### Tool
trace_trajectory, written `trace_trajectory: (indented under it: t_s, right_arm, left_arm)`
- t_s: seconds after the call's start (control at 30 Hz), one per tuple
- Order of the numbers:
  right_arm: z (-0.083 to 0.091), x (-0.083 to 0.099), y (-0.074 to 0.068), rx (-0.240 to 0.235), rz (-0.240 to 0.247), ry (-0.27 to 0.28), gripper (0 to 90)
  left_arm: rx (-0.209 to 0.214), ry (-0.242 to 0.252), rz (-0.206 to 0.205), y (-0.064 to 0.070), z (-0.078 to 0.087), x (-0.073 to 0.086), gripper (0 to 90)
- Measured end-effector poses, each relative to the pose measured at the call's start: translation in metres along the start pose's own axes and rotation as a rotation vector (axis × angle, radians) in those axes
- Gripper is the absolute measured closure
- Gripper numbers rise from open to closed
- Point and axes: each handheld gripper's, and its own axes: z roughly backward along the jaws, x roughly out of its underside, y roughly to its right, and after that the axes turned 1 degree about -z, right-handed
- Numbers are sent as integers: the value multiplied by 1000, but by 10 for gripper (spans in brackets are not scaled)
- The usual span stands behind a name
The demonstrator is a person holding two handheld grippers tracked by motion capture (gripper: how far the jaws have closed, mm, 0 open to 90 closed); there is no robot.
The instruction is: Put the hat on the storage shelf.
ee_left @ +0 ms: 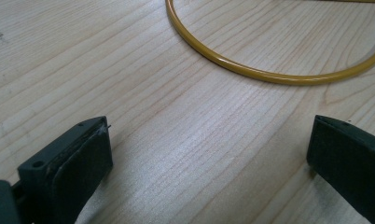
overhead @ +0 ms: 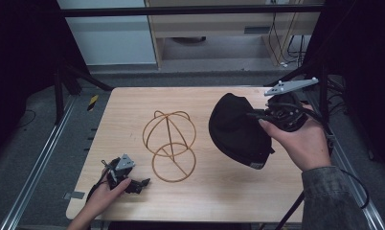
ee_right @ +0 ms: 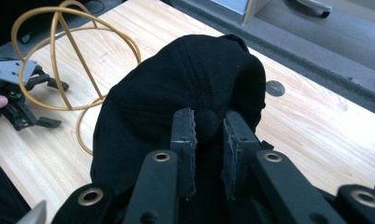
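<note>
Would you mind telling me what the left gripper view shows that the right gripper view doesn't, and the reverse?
Left gripper view alone: the left gripper from behind its own jaws, wide apart over bare wood. Right gripper view alone: the right gripper pinching a fold of the black cap, the stand's upright hoops, and the floor beyond the table's edge. Both show the yellow wire stand and the wooden table.

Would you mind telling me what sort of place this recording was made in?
Probably a lab or workshop recording bench: a wooden table framed by aluminium rails, with loose cables on the floor behind and dark curtains at the sides.
</note>
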Motion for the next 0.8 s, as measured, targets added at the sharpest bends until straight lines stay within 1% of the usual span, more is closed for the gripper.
trace_trajectory:
  t_s: [0.23, 0.43, 0.57, 0.8]
  right_arm:
    - [4, -10, -5, -3, 7, 9, 769]
    - [7, -21, -11, -5, 25, 19, 769]
    - [8, -26, -14, -11, 25, 24, 768]
    - [10, -35, -19, -16, 40, 35, 768]
  left_arm:
    - [0, 0, 0, 0, 0, 0, 0]
    - [0, 0, -1, 0, 0, 0, 0]
    - [0, -1, -1, 0, 0, 0, 0]
    - [0, 1, 1, 0, 0, 0, 0]
